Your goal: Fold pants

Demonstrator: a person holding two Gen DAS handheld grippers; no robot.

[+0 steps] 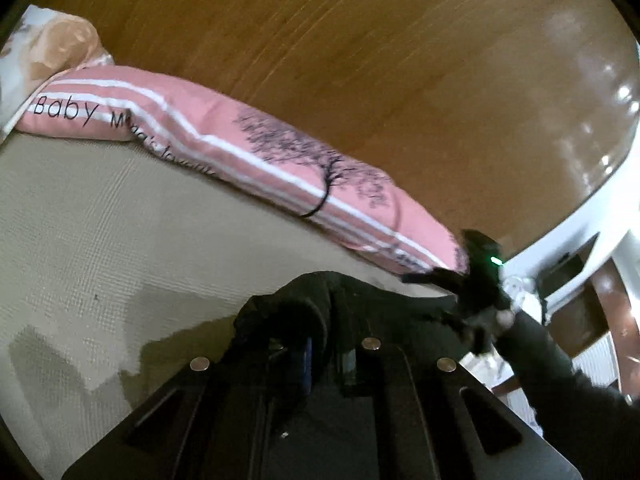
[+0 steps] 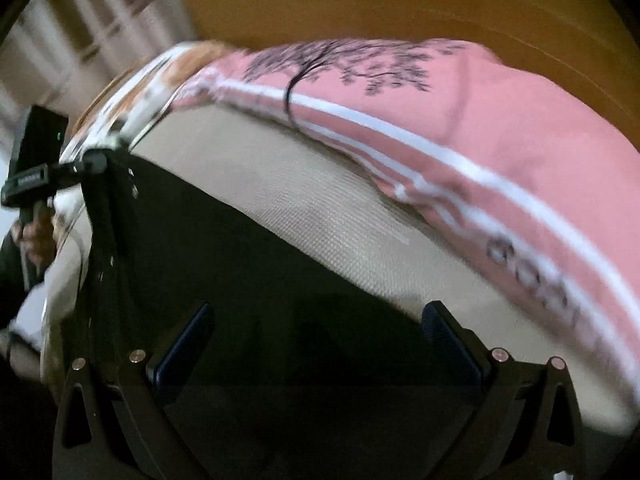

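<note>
The black pants (image 2: 240, 272) lie on a beige bed sheet (image 2: 280, 168). In the left wrist view my left gripper (image 1: 320, 344) is shut on a bunched edge of the pants (image 1: 292, 304), held a little above the sheet (image 1: 100, 220). My right gripper (image 2: 316, 344) is open, its fingers (image 2: 180, 344) spread wide over the dark cloth, nothing between them. The right gripper also shows in the left wrist view (image 1: 472, 284), at the pants' far end. The left gripper shows at the left edge of the right wrist view (image 2: 100, 160), pinching the pants' corner.
A long pink pillow (image 1: 224, 140) with white stripes, a tree print and lettering lies along the far side of the bed; it also shows in the right wrist view (image 2: 500, 140). A floral pillow (image 1: 52, 48) sits beside it. A brown wooden headboard (image 1: 360, 40) stands behind.
</note>
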